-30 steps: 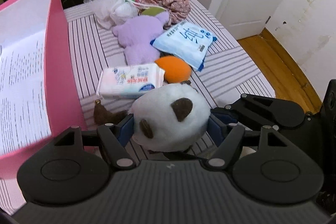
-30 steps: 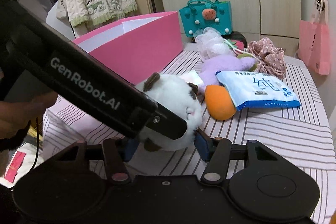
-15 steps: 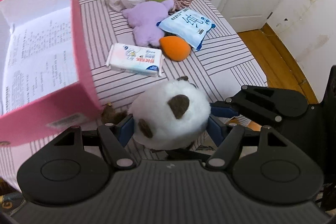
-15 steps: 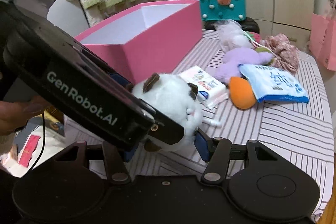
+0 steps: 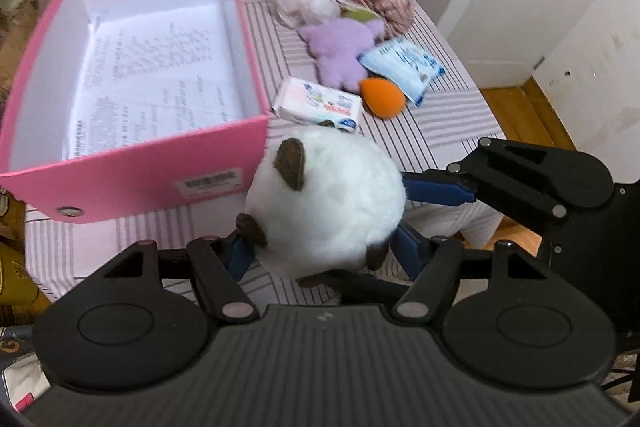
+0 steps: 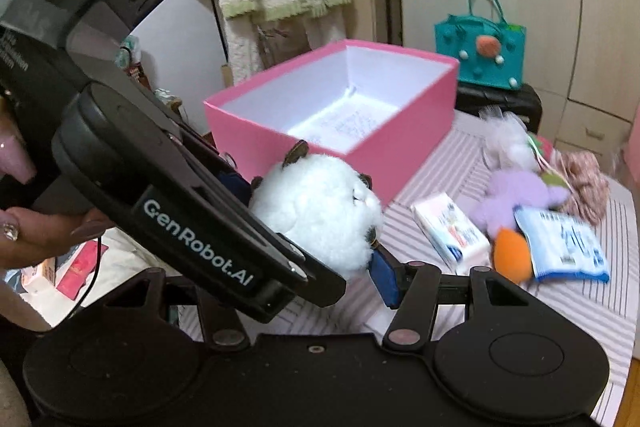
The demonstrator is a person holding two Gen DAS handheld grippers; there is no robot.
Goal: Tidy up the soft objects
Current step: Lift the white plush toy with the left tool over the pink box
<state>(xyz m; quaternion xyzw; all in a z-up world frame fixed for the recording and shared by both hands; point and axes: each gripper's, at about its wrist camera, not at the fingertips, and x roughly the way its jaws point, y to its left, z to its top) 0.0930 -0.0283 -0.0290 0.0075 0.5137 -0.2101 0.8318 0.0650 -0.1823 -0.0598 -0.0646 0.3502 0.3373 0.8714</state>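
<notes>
Since the earlier frame, both grippers have raised the white plush toy [image 5: 324,203] off the striped bed [image 5: 440,123], and the pink box [image 5: 132,187] now shows its open interior. Left gripper [image 5: 320,251] and right gripper [image 6: 312,251] each clamp the toy, held beside the box's near wall. Carry it level over the rim before loosening either grip.

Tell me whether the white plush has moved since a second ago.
Yes. The white plush, clamped by both grippers, has been lifted toward the pink box: in the right wrist view it now overlaps the box's near wall.
</notes>
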